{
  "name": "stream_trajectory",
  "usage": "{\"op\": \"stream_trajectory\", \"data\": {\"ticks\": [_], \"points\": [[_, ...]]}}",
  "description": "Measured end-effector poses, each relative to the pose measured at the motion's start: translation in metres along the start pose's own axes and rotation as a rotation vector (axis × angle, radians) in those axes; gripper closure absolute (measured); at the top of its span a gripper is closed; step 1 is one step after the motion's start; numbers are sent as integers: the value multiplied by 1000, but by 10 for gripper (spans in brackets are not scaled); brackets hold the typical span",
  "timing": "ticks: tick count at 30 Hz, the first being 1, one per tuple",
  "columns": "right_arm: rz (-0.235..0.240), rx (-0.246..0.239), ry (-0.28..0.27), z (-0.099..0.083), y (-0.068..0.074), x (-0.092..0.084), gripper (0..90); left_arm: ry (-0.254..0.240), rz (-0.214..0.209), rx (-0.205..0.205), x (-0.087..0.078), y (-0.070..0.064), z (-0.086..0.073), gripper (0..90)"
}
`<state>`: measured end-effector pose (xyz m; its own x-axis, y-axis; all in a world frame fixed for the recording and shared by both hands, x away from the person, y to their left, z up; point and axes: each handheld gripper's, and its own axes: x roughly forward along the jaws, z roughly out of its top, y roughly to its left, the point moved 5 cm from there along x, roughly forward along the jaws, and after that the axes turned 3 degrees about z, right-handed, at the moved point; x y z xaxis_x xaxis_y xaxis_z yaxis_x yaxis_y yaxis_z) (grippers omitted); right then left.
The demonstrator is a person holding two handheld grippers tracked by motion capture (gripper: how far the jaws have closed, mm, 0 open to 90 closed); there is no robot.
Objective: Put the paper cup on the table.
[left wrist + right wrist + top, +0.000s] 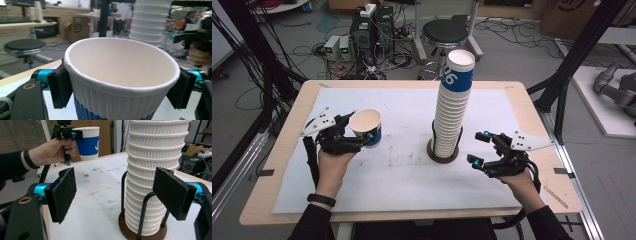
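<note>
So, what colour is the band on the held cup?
Blue, on a white cup; best in the right gripper view.

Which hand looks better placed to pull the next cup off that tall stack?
Right, probably. The right gripper hangs open just beside the cup stack, nothing between its jaws. The left gripper is farther off, jaws already clamped on a single cup.

Left tool [362,131] clamped (right tool [479,148] agape)
</note>
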<state>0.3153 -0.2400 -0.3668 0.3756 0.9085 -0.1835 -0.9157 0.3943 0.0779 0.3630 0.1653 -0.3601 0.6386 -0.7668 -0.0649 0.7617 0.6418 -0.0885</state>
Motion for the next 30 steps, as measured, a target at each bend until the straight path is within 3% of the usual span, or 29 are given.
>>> {"op": "stream_trajectory", "data": {"ticks": [11,24,30], "points": [[-6,-2,-3,0,-2,-1,197,-11,126,4,-4,27,-4,214],[3,-10,-10,2,-1,-1,197,-22,205,-17,3,47,-12,214],[2,-14,-18,3,-2,-3,197,-28,258,-2,9,56,-16,213]]}}
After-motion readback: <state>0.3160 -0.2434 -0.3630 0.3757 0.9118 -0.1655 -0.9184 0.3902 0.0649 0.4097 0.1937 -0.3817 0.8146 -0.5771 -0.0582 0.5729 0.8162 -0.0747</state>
